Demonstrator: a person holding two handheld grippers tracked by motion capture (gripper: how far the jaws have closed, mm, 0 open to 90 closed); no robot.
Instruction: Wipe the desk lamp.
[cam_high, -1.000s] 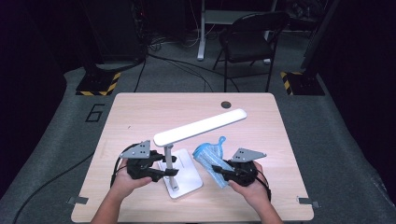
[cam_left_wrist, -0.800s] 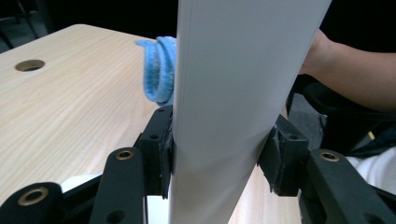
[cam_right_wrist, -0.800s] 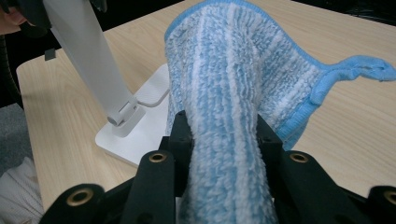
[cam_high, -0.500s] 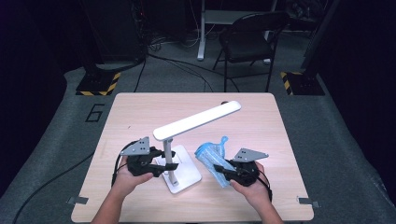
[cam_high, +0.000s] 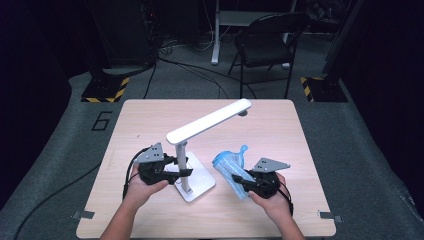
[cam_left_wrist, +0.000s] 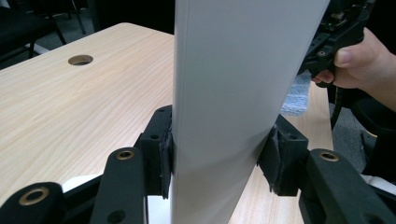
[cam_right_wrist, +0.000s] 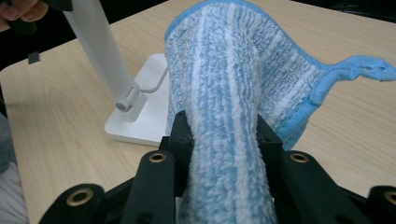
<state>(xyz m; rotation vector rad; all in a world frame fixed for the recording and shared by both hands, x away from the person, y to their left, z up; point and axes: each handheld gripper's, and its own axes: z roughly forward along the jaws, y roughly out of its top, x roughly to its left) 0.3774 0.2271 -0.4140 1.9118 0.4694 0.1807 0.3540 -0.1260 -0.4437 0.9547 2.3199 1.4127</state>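
Observation:
A white desk lamp stands near the table's front, with a square base (cam_high: 201, 183), an upright stem (cam_high: 182, 165) and a long head (cam_high: 210, 121) slanting to the far right. My left gripper (cam_high: 181, 172) is shut on the stem, and both pads press the stem's flat sides (cam_left_wrist: 233, 93). To the lamp's right, my right gripper (cam_high: 240, 179) is shut on a blue and white striped cloth (cam_high: 227, 165). The cloth (cam_right_wrist: 233, 84) bulges up between the jaws, and one corner trails off to the right. Left of the cloth are the lamp base (cam_right_wrist: 144, 116) and stem (cam_right_wrist: 100, 51).
The wooden table (cam_high: 150, 125) has a round cable hole (cam_left_wrist: 80, 59) near its far edge. A black folding chair (cam_high: 265, 35) stands behind the table on the grey floor. The person's right hand (cam_left_wrist: 359, 65) holds its gripper close behind the stem.
The lamp head's far end has swung up and slightly left, so the head slants more steeply. Both hands have stayed nearly in place with their grips unchanged.

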